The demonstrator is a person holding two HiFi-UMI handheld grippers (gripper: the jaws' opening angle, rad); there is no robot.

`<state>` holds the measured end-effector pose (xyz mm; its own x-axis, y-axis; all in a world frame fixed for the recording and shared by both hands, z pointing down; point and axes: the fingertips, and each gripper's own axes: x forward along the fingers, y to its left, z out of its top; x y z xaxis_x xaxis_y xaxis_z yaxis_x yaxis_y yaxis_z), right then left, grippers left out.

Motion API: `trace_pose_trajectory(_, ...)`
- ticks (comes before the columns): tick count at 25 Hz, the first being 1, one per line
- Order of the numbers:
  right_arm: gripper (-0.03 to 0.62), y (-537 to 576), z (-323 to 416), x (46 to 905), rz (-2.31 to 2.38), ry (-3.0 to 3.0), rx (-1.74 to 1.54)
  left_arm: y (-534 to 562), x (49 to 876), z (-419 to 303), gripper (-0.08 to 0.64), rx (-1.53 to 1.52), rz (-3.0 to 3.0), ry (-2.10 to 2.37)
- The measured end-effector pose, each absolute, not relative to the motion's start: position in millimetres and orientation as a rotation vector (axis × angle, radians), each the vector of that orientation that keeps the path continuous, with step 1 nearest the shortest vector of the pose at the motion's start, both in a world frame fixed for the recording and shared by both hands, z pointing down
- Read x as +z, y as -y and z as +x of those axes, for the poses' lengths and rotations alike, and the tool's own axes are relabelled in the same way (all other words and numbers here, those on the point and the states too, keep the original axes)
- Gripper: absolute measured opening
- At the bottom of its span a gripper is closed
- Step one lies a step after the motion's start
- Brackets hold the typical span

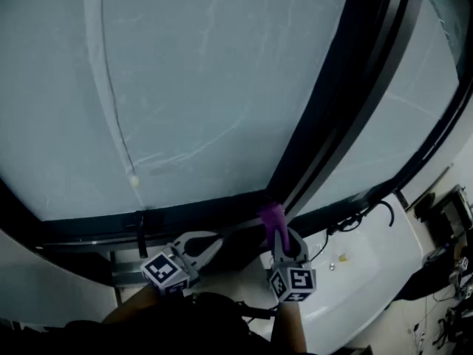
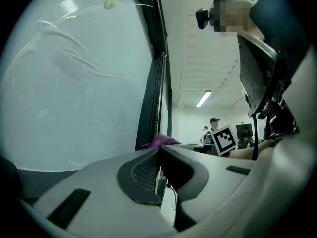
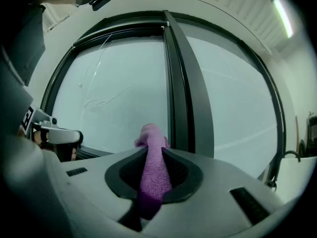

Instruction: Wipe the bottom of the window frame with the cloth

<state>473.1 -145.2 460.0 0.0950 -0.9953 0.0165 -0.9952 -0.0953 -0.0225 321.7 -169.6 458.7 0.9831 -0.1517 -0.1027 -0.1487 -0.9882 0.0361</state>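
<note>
A purple cloth (image 1: 272, 219) sticks up from my right gripper (image 1: 282, 237), which is shut on it; in the right gripper view the cloth (image 3: 151, 170) runs between the jaws. Its tip lies against the dark bottom window frame (image 1: 192, 217), beside the vertical mullion (image 1: 347, 102). My left gripper (image 1: 209, 248) sits just left of it, below the frame, jaws together with nothing between them (image 2: 158, 155). The left gripper view shows the cloth (image 2: 161, 141) beyond the jaws.
Frosted glass panes (image 1: 207, 87) fill the view above the frame. A white sill or counter (image 1: 362, 265) with a black cable (image 1: 369, 209) lies to the right. A metal bracket (image 1: 140, 231) sits on the frame at left. People stand far off in the room (image 2: 214, 128).
</note>
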Motion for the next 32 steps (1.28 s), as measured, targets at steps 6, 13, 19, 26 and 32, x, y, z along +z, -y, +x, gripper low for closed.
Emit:
trace_pose_trajectory(6,0.065,179,482,452,-2.464,-2.164,0.145,176,459,317,0.003,-0.158,3.096,0.282)
trace_pose_trajectory(13,0.066,225,485,473,-2.743,-2.175,0.239,188,463,306,0.002,-0.141,3.073,0.426)
trace_pose_trajectory(19,0.065,242,495,488,-2.755,-2.126,0.07,194,468,297,0.002,-0.084,3.061,0.535)
trace_pose_trajectory(26,0.064,252,492,496,-2.729,-2.201,0.075,191,470,286,0.003,-0.053,3.035,0.667)
trace_pose_trajectory(32,0.063,252,491,496,-2.623,-2.269,-0.024,178,479,282,0.003,-0.045,3.01,0.721)
